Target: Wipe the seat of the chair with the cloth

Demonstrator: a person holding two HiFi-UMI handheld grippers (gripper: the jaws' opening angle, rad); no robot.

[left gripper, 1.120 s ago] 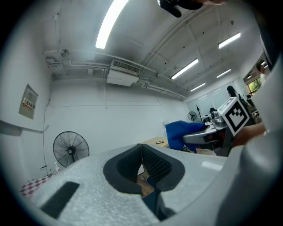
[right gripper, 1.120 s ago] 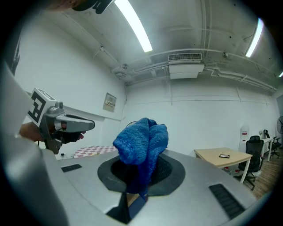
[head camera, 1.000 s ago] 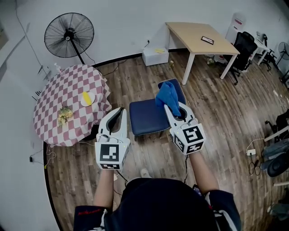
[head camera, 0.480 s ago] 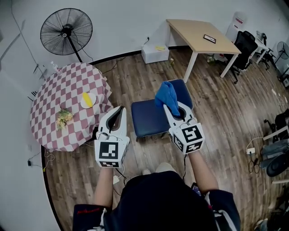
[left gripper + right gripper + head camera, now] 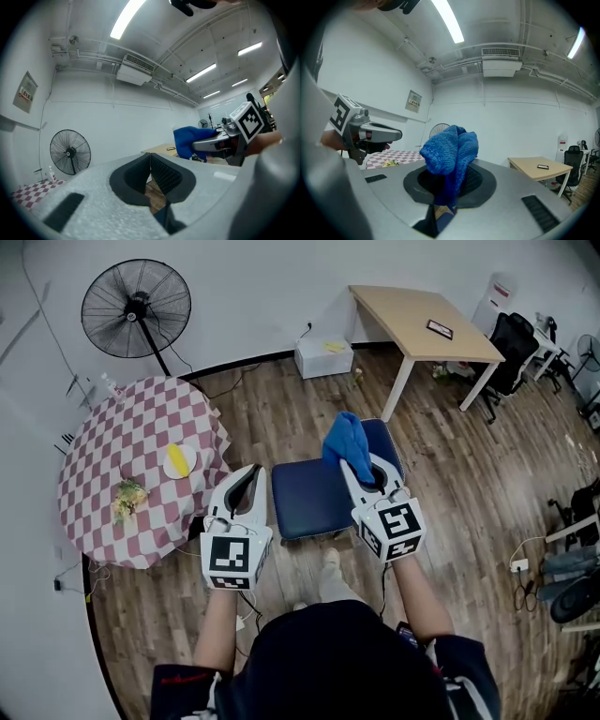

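Observation:
The chair's dark blue padded seat (image 5: 307, 495) lies ahead of me on the wood floor, with its blue backrest (image 5: 387, 442) to the right. My right gripper (image 5: 356, 468) is shut on a bunched blue cloth (image 5: 347, 442), held above the seat's right side. The cloth (image 5: 452, 151) stands up out of the shut jaws in the right gripper view. My left gripper (image 5: 249, 474) is shut with nothing in it, off the seat's left edge. Its dark pads (image 5: 161, 172) meet in the left gripper view, where the cloth (image 5: 190, 139) shows at the right.
A round table with a red-checked cloth (image 5: 131, 465) stands close at the left, with a plate (image 5: 180, 461) and a small bunch (image 5: 128, 496) on it. A standing fan (image 5: 135, 309) is behind it. A wooden table (image 5: 422, 326), white box (image 5: 324, 356) and office chairs (image 5: 514, 348) stand farther back.
The chair has come nearer and lower in the head view as I stepped toward it. Both grippers keep their pose; the cloth stays in the right one.

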